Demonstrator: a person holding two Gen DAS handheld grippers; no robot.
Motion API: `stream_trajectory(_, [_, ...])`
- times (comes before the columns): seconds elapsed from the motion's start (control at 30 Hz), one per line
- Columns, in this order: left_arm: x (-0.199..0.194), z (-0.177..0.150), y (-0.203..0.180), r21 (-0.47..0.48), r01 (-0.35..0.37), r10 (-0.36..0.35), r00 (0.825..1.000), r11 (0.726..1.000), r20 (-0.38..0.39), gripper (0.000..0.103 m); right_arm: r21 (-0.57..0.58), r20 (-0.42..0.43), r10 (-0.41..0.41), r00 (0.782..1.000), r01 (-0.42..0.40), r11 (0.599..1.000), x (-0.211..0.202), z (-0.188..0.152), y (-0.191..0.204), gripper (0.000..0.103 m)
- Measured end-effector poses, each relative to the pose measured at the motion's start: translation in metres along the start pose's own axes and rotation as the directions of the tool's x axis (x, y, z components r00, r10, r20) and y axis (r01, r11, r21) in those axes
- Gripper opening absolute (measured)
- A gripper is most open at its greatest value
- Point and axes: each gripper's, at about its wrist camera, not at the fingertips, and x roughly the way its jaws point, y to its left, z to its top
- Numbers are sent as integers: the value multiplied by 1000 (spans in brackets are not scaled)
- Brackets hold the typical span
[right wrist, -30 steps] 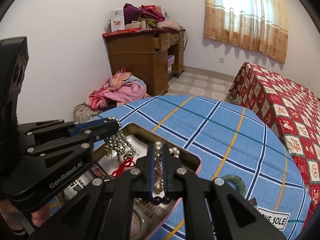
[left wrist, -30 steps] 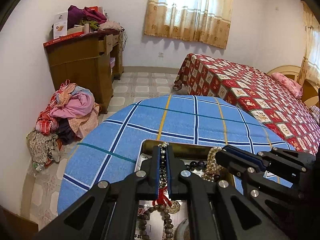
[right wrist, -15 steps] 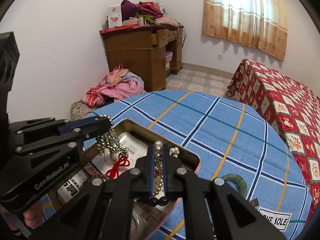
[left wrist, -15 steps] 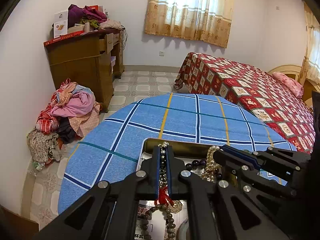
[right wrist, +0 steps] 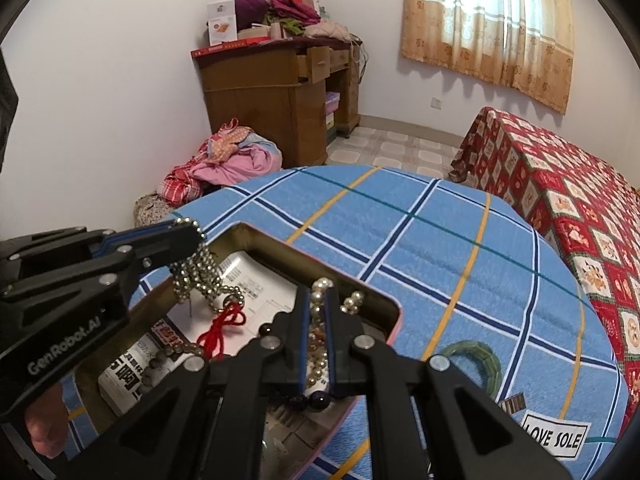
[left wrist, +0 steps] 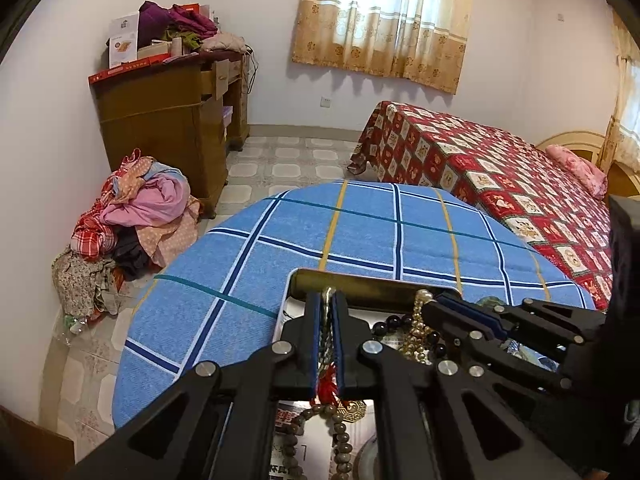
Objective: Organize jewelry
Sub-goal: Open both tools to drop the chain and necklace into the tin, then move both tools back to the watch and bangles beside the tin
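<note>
Over the last second both grippers have risen a little over the open tin (right wrist: 394,312), drawing their bead strands higher; the grips themselves have not changed. The left gripper (left wrist: 327,300) has its jaws clenched on a silver ball-bead strand (right wrist: 198,276), which loops down from the fingertips into the tin's left half and ends in a red knotted tassel (right wrist: 220,328), beside a string of brown wooden beads (left wrist: 340,440) and a brass coin charm (left wrist: 354,416). The right gripper (right wrist: 318,292) has its jaws clenched on a pale pearl-like strand (right wrist: 318,356), whose free end curls over at the tin's far right rim; two dark round beads (right wrist: 310,402) hang just below the jaws. The tin sits at the near edge of a round table under a blue checked cloth (right wrist: 420,240), with printed papers (right wrist: 248,292) lining its bottom. On the cloth to the right of the tin lies a green bangle (right wrist: 478,364), apart from it, and nearer still a label reading LOVE SOLE (right wrist: 554,438).
</note>
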Motion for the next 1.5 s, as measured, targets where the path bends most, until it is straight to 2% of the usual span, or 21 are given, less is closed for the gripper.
stream_trajectory(0.03, [0,0,-1,1,-2,2,1000,1000,1,7,1,-1,-1,1000,1,1000,0,0,0,11])
stream_trajectory(0.07, [0,0,-2,3,-6,6,1000,1000,0,15,-2,-1,-4,1000,4,1000,0,-1,1,13])
stream_trajectory(0.1, [-1,0,-2,4,-12,12,1000,1000,1,29,-3,-2,-6,1000,6,1000,0,-1,1,15])
stream_trajectory(0.13, [-2,0,-1,3,-18,18,1000,1000,6,39,-2,-3,-6,1000,6,1000,0,-2,1,19])
stream_trajectory(0.17, [-4,-1,-1,1,-28,28,999,1000,18,58,1,-3,-6,1000,6,1000,0,-2,1,21])
stream_trajectory(0.2, [-7,-1,-1,-3,-44,44,998,999,35,68,2,-4,-10,1000,10,1000,0,-3,1,21])
stream_trajectory(0.27, [-11,-1,1,-3,-47,47,998,999,50,70,10,-6,-22,1000,22,1000,1,-4,0,36])
stream_trajectory(0.33, [-11,-1,1,-3,-45,45,998,999,45,70,19,-4,-21,1000,21,1000,0,-4,-1,45])
stream_trajectory(0.57, [-9,-3,2,-7,-68,69,997,998,28,70,23,-9,-27,1000,28,999,-2,-6,0,49])
stream_trajectory(0.87, [-15,-13,-9,-13,-90,90,996,996,17,70,26,-7,-8,1000,9,1000,-13,-17,2,49])
stream_trajectory(0.97, [-20,-19,-21,3,-79,78,997,997,18,70,27,-5,-27,1000,27,999,-22,-22,-2,56])
stream_trajectory(1.1, [-25,-29,-45,27,-65,64,998,998,27,70,64,-5,-30,1000,30,997,-38,-34,-21,56])
stream_trajectory(1.27, [-28,-39,-76,74,-46,43,998,996,36,70,104,-20,-97,995,99,990,-58,-59,-56,58])
stream_trajectory(1.5, [-16,-50,-116,123,-1,1,1000,992,1,70,203,-74,-188,979,200,959,-71,-91,-105,58])
